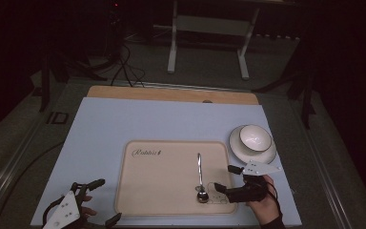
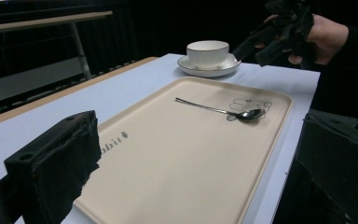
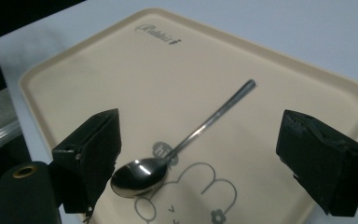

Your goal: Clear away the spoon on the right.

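A metal spoon (image 1: 200, 179) lies on a beige tray (image 1: 162, 191), bowl end toward the person, over a printed cartoon outline. My right gripper (image 1: 224, 178) stands open at the tray's right edge, its jaws pointing left at the spoon's bowl (image 3: 140, 176), one on each side and apart from it. In the right gripper view the right gripper (image 3: 200, 144) holds nothing. My left gripper (image 1: 105, 201) is open at the tray's near left corner, and the left gripper (image 2: 200, 140) looks across the tray (image 2: 177, 154) toward the spoon (image 2: 223, 111).
A white cup on a saucer (image 1: 253, 140) stands just beyond the tray's far right corner, close to the right gripper. The tray sits on a pale blue mat (image 1: 124, 121) over a wooden table. A white table frame (image 1: 207, 40) stands on the floor behind.
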`<move>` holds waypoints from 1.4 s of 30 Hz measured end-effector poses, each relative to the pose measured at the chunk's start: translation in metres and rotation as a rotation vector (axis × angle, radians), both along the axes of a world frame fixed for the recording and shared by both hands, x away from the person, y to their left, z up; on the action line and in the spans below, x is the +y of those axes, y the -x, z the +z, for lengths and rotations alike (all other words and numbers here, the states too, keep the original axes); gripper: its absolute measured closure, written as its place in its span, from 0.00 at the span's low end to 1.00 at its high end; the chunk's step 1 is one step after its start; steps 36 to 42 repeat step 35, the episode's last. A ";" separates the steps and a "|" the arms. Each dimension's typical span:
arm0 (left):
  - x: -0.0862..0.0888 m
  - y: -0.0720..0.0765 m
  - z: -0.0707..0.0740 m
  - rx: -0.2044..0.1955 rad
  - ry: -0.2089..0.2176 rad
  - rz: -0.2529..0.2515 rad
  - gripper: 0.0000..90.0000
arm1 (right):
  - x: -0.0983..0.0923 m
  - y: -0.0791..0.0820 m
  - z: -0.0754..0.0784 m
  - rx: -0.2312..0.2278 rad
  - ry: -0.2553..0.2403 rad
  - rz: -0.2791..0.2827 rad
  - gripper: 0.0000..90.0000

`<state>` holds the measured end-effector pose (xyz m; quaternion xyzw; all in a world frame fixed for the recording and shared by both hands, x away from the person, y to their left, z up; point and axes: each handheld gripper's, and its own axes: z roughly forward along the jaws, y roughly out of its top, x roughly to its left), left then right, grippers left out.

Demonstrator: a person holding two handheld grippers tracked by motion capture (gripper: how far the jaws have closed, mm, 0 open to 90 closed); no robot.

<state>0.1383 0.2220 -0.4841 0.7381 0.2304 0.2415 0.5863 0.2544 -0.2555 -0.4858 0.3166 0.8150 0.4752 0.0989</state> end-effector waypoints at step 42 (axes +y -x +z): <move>-0.001 0.000 -0.001 0.003 -0.003 -0.008 0.00 | -0.018 0.011 -0.034 -0.016 0.019 -0.067 0.15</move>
